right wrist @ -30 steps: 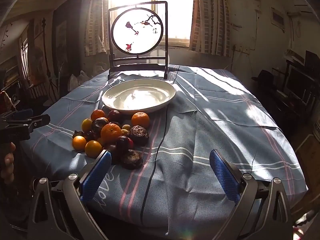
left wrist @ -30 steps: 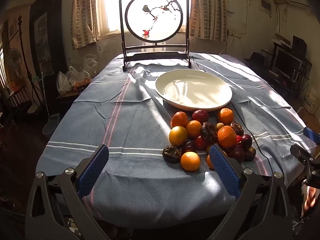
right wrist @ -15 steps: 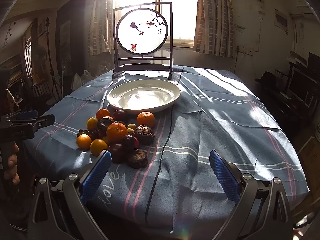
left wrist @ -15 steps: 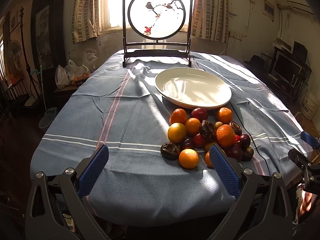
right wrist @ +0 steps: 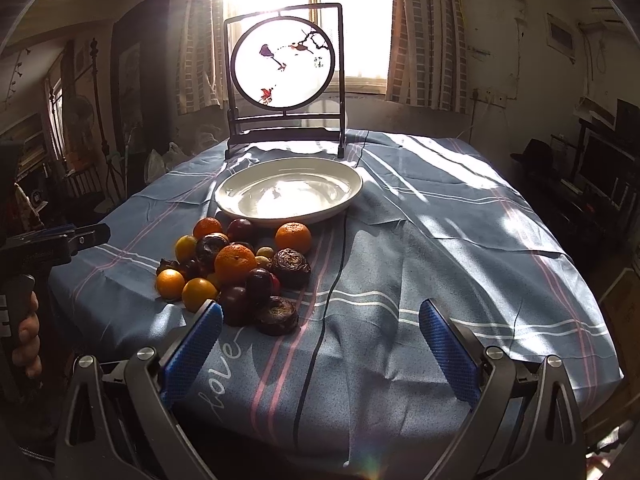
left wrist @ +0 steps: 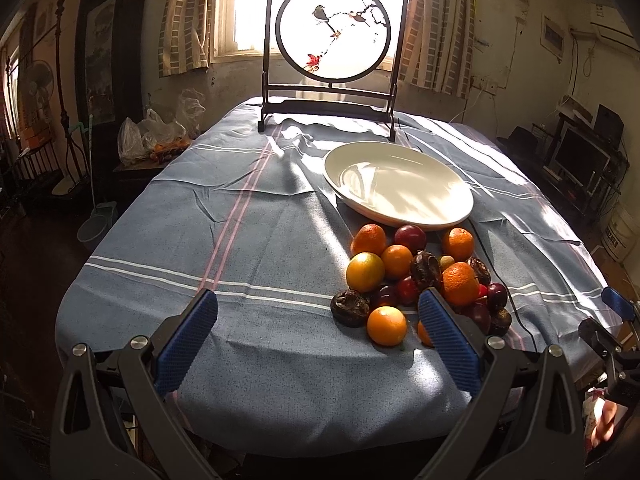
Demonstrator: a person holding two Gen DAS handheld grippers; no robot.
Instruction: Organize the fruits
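A heap of fruit (left wrist: pixel 416 276) lies on the blue striped tablecloth: oranges, dark red plums and wrinkled dark fruits. It also shows in the right wrist view (right wrist: pixel 236 268). An empty white plate (left wrist: pixel 398 184) sits just behind the heap, also seen in the right wrist view (right wrist: pixel 288 192). My left gripper (left wrist: pixel 318 338) is open and empty near the table's front edge, left of the heap. My right gripper (right wrist: pixel 320 342) is open and empty near the front edge, right of the heap.
A dark-framed round painted screen (left wrist: pixel 334 40) stands at the table's far end. A thin black cable (right wrist: pixel 332 280) runs over the cloth beside the fruit. Plastic bags (left wrist: pixel 152 136) lie on a low stand at the left. Dark furniture (left wrist: pixel 580 160) stands at the right.
Both grippers have moved slightly forward and upward towards the table; the fruit and plate look a little nearer. Nothing on the table has moved.
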